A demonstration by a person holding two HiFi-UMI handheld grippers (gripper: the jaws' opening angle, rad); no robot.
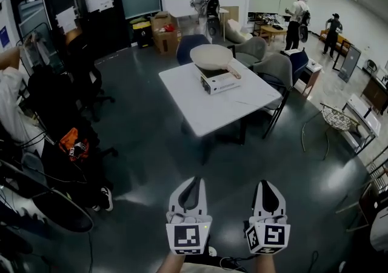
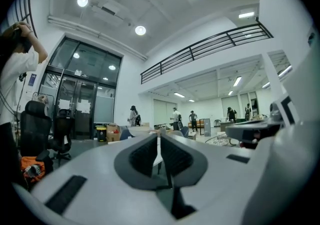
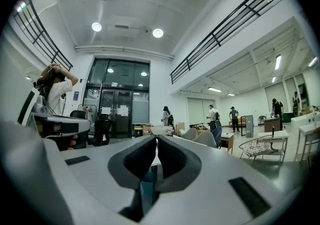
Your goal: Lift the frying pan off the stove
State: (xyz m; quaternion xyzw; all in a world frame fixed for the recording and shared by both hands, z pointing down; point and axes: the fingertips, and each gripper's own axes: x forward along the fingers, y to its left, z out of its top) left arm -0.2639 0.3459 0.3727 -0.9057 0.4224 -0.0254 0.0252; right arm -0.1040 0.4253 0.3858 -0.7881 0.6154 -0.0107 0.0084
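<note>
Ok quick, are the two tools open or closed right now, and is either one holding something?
Left tool: closed, holding nothing.
Right tool: closed, holding nothing.

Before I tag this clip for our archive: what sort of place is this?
Probably an open-plan office or lab hall, not a kitchen: grey office chairs beside a square white table, and a black-railed mezzanine under a high ceiling.
</note>
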